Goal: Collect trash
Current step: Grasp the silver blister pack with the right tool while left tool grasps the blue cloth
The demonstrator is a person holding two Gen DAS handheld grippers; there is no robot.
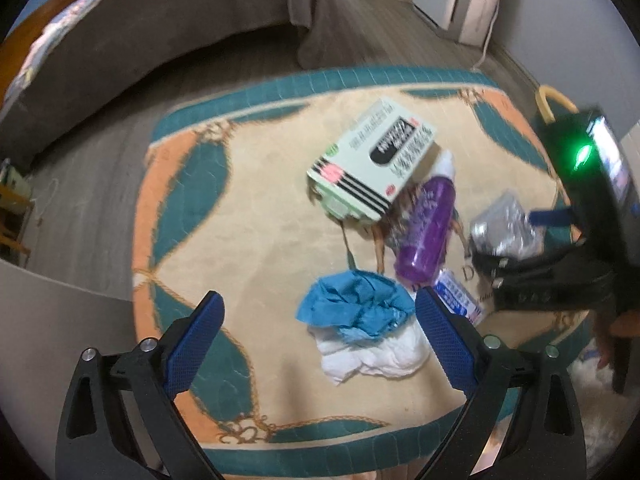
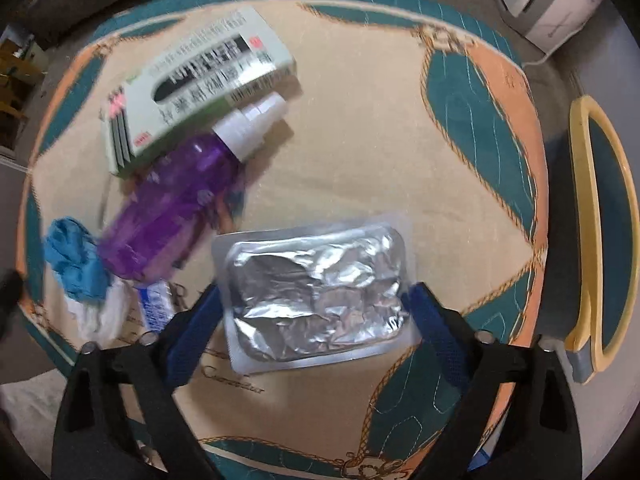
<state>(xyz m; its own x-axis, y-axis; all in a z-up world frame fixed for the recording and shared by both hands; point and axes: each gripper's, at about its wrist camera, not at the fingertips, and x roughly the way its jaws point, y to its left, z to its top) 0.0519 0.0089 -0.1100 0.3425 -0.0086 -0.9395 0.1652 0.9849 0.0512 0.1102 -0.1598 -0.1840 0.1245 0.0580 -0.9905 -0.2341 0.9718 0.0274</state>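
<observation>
- The step in hand looks like the first pick-up: the right gripper (image 2: pixel 316 300) has its fingers on either side of the foil blister pack (image 2: pixel 316 280), which lies on the rug (image 2: pixel 360 140) toward its near right part. Whether the pads already press the pack's edges I cannot tell.
- The left gripper (image 1: pixel 320 320) hovers spread wide and empty over the crumpled blue paper (image 1: pixel 356 308), which sits on a white tissue (image 1: pixel 372 356) near the rug's near edge.
- The rest of the trash is at the rug's middle: a purple spray bottle (image 1: pixel 426 224) lying on its side, its cap tucked under a pale green box (image 1: pixel 372 156), and a small blue-and-white packet (image 1: pixel 460 300) beside the bottle's base.
- Next, judging by this, the right gripper needs to close gently; thin foil buckles easily.
- A yellow-rimmed bin (image 2: pixel 600 232) just off the rug's right edge is the likely drop point.
</observation>
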